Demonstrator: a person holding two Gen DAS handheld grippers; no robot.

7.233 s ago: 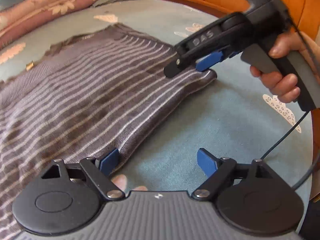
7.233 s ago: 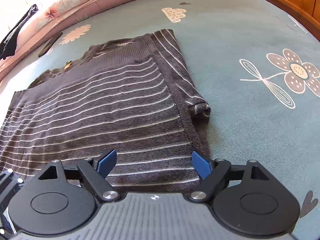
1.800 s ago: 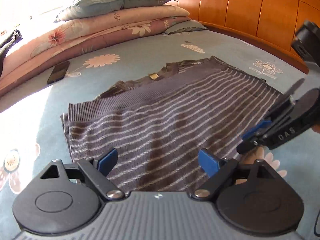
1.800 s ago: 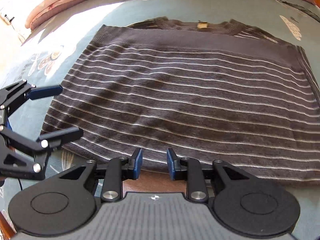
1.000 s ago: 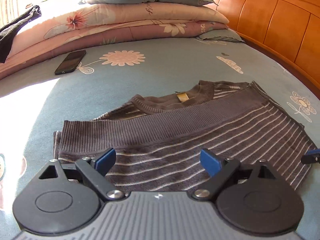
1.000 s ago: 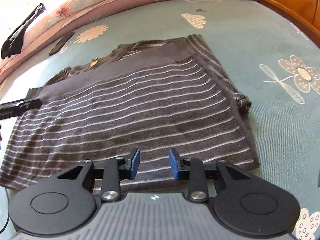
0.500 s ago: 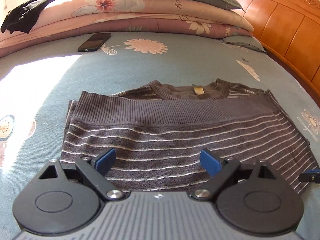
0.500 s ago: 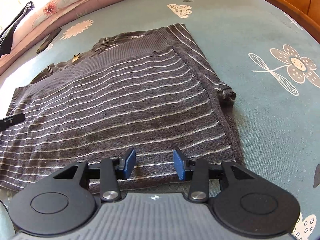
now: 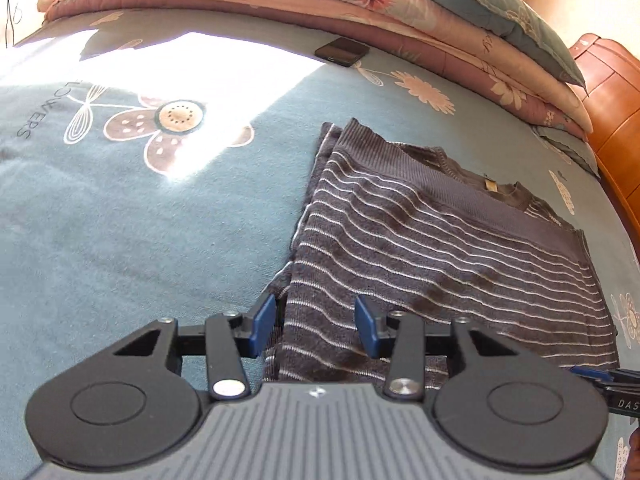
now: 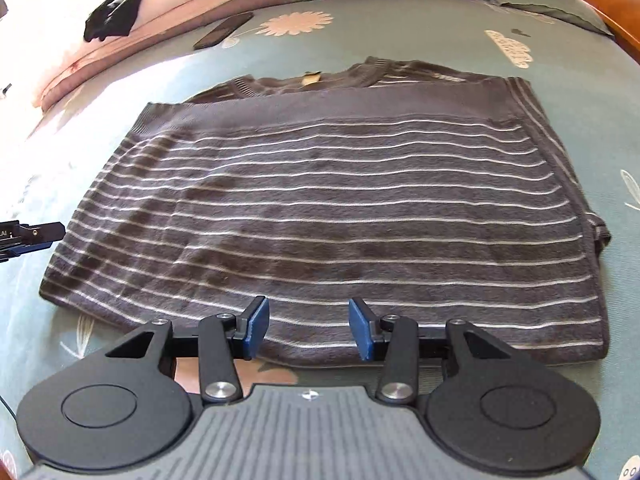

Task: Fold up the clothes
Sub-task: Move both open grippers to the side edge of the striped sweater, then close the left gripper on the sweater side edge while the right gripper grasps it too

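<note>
Left gripper parted to a middling gap, blue pads hovering over the near left corner of the striped sweater, nothing between them. Right gripper likewise half-parted and empty, poised at the near folded edge of the same sweater, its tip just in view at the far right of the left camera; contact with the fabric cannot be told in either view. Sweater dark grey with thin white stripes, folded into a broad rectangle, ribbed hem band laid across the top and the collar with its small tan label peeking out beyond it. A loose bit of sleeve or cuff poking out at the right edge. All lying flat on the teal bedspread printed with flowers, a bright patch of sunlight falling across it to the left. Further back, a dark phone resting on the spread, well apart from the sweater. Behind that, stacked pink floral quilts with a grey-green pillow on top and a black garment draped over the quilts. Orange wooden headboard at the far right. Nothing lying between either gripper and the sweater.
</note>
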